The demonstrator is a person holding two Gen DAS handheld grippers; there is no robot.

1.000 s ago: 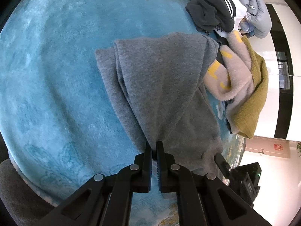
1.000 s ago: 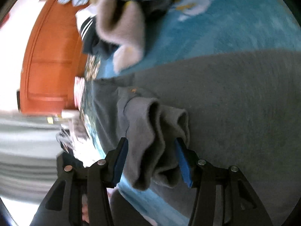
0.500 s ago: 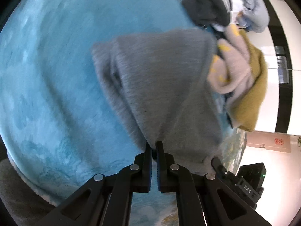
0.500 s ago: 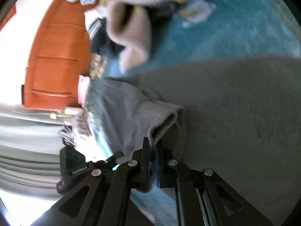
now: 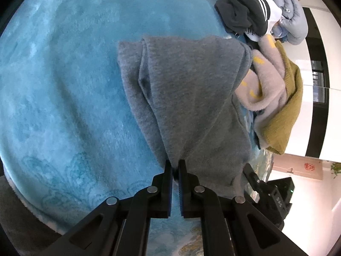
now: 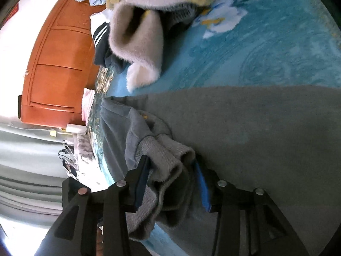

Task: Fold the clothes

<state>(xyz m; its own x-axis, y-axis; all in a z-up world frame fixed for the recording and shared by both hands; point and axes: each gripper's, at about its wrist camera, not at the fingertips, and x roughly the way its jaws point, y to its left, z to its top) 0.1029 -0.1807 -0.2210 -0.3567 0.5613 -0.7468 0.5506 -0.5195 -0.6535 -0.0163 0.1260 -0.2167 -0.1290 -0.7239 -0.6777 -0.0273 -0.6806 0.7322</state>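
A grey sweatshirt (image 5: 187, 98) lies partly folded on a blue fleece blanket (image 5: 64, 85). My left gripper (image 5: 175, 166) is shut on the near edge of the sweatshirt. In the right wrist view the sweatshirt (image 6: 255, 138) spreads across the right side, and its ribbed cuff (image 6: 168, 162) sits bunched between the jaws of my right gripper (image 6: 172, 168), which stand open around it.
A pile of other clothes lies beside the sweatshirt: a beige fleece (image 5: 264, 85), a mustard knit (image 5: 285, 117), a black striped jacket (image 5: 245, 15) and a pale blue puffer (image 5: 292, 17). An orange wooden door (image 6: 53, 64) is at the left of the right wrist view.
My right gripper was open around the cuff, shut on it half a second ago, and is open around it again. My left gripper stays shut on the sweatshirt edge.
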